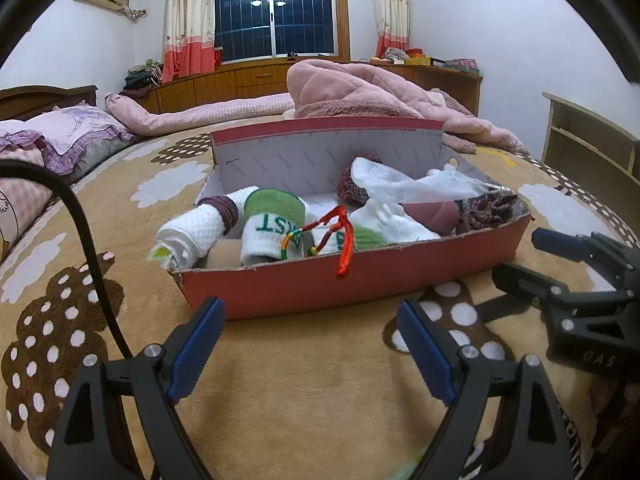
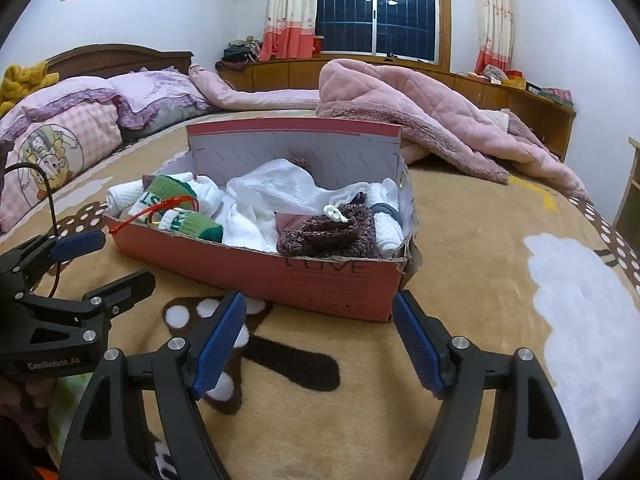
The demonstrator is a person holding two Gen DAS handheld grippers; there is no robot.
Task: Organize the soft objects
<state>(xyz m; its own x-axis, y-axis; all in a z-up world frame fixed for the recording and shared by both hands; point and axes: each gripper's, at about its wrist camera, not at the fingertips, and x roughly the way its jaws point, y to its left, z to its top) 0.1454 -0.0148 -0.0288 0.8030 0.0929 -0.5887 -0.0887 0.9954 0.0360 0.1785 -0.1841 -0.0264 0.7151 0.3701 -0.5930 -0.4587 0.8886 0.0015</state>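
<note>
Socks and soft cloths fill a red box [image 1: 352, 284] on the bed.

Green-and-white socks [image 1: 272, 232] and a rolled white cloth [image 1: 192, 236] lie at one end of the box, and a fuzzy purple sock [image 2: 328, 236] lies at the other. A red string [image 1: 346, 240] hangs over the front wall. The box sits in the middle of the brown blanket [image 1: 320, 380]. A pink quilt [image 1: 380, 92] lies behind it. The left gripper [image 1: 312, 352] and right gripper [image 2: 320, 344] hover just in front of the box, both wide open and holding nothing.
</note>
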